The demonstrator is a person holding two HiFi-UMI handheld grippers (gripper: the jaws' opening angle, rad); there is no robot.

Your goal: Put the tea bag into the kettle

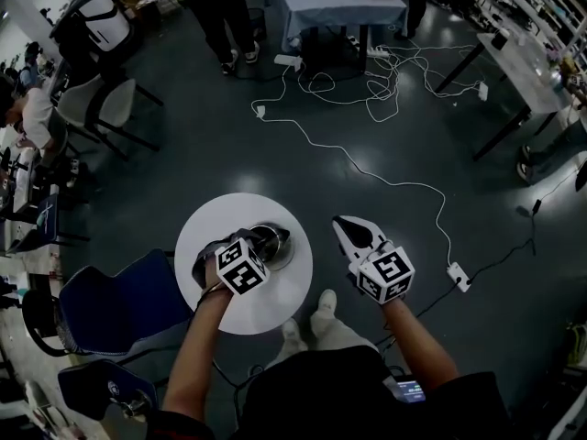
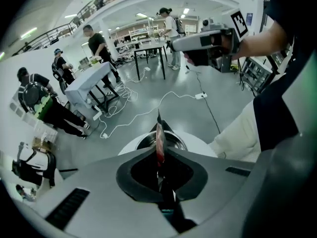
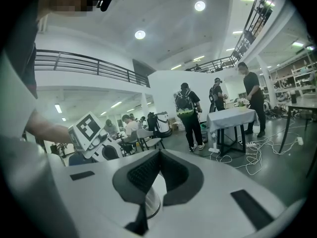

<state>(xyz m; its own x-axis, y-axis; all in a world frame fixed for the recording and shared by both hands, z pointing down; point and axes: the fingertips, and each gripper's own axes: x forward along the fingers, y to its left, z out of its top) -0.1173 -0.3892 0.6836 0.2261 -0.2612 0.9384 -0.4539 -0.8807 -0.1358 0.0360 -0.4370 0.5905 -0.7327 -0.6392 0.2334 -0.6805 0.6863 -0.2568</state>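
Note:
A round white table (image 1: 215, 223) carries a shiny metal kettle (image 1: 278, 250). My left gripper (image 1: 261, 246) hovers over the table right beside the kettle. In the left gripper view, the left gripper (image 2: 159, 150) is shut on a thin red tea bag (image 2: 159, 135) seen edge-on. The kettle's open mouth (image 2: 176, 142) lies just beyond the jaw tips, on the table (image 2: 200, 143). My right gripper (image 1: 342, 223) hangs over the floor to the table's right. Its jaws (image 3: 158, 154) meet at the tip with nothing between them.
A blue chair (image 1: 110, 305) stands left of the table. White cables (image 1: 367, 168) and a power strip (image 1: 459, 276) lie on the grey floor beyond. People stand near a cloth-covered table (image 1: 335, 3) at the back. My shoes (image 1: 312, 319) touch the table's near edge.

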